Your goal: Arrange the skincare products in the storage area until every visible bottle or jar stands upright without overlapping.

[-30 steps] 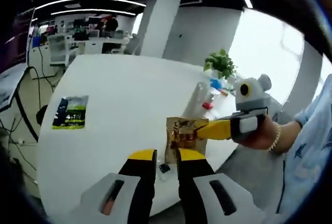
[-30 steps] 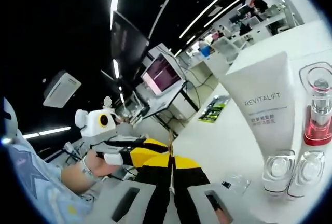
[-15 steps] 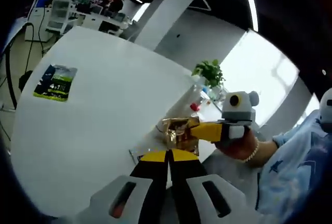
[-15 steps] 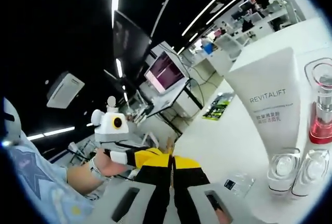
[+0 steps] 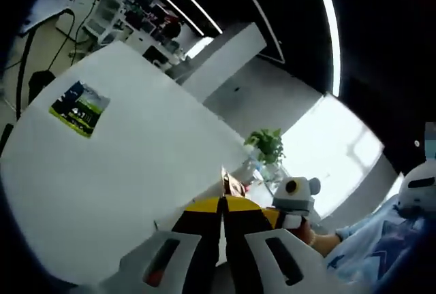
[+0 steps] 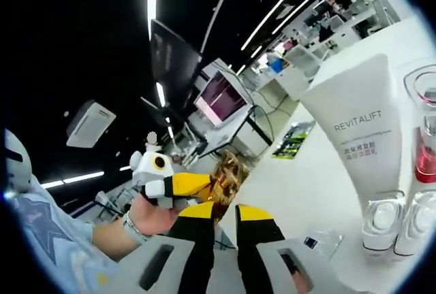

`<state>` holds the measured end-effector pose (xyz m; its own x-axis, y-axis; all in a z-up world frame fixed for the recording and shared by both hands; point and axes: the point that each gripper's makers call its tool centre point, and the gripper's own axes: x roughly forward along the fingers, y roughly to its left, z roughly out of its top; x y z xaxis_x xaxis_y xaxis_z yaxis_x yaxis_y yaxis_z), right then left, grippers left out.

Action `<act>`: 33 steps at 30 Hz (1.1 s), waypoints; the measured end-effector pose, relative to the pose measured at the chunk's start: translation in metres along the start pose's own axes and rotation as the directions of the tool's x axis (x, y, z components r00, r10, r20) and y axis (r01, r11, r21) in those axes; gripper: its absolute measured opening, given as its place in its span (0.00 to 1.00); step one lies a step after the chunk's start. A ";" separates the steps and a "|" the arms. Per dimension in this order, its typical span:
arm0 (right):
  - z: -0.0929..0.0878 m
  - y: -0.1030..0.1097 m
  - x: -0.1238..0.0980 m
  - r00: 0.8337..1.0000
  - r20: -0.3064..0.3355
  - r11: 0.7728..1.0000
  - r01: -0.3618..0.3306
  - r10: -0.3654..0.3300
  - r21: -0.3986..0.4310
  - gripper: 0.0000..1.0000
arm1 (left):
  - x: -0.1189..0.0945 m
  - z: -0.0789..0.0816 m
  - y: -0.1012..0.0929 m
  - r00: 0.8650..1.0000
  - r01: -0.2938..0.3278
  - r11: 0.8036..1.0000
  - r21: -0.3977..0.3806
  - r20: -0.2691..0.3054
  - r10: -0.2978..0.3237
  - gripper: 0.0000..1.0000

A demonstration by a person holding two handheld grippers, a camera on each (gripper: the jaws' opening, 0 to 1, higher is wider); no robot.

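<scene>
The left gripper [image 6: 216, 184] pinches a shiny gold packet [image 6: 229, 173] up off the white table [image 5: 122, 171]. The right gripper [image 6: 229, 214] has its jaws apart, holding nothing. I think the packet goes next to the white tube [image 6: 361, 137], far right.

White tube [image 6: 357, 141], gold pkt [image 6: 228, 175], yellow/black tool [image 6: 223, 212].

Right gripper view: REVITALIFT tube [image 6: 355, 137] stands cap-down on the worktop [image 6: 306, 185], pump bottle [image 6: 428, 137] just beside it at right, a packet [image 6: 293, 141] lying flat behind. Left gripper view: potted plant [image 5: 267, 145] at the worktop's far edge.
</scene>
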<state>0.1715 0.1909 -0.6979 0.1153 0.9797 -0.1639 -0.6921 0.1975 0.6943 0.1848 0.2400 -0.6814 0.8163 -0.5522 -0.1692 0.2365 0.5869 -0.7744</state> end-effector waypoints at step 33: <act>0.012 -0.014 -0.006 0.994 0.041 0.994 0.102 -0.100 -0.036 0.00 | 0.010 -0.014 0.007 0.995 -0.036 0.999 0.021 -0.091 0.038 0.00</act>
<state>0.1889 0.1823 -0.6981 0.2136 0.9555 -0.2036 -0.7017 0.2951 0.6485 0.1873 0.2303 -0.6968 0.7735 -0.5811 -0.2532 0.2178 0.6188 -0.7547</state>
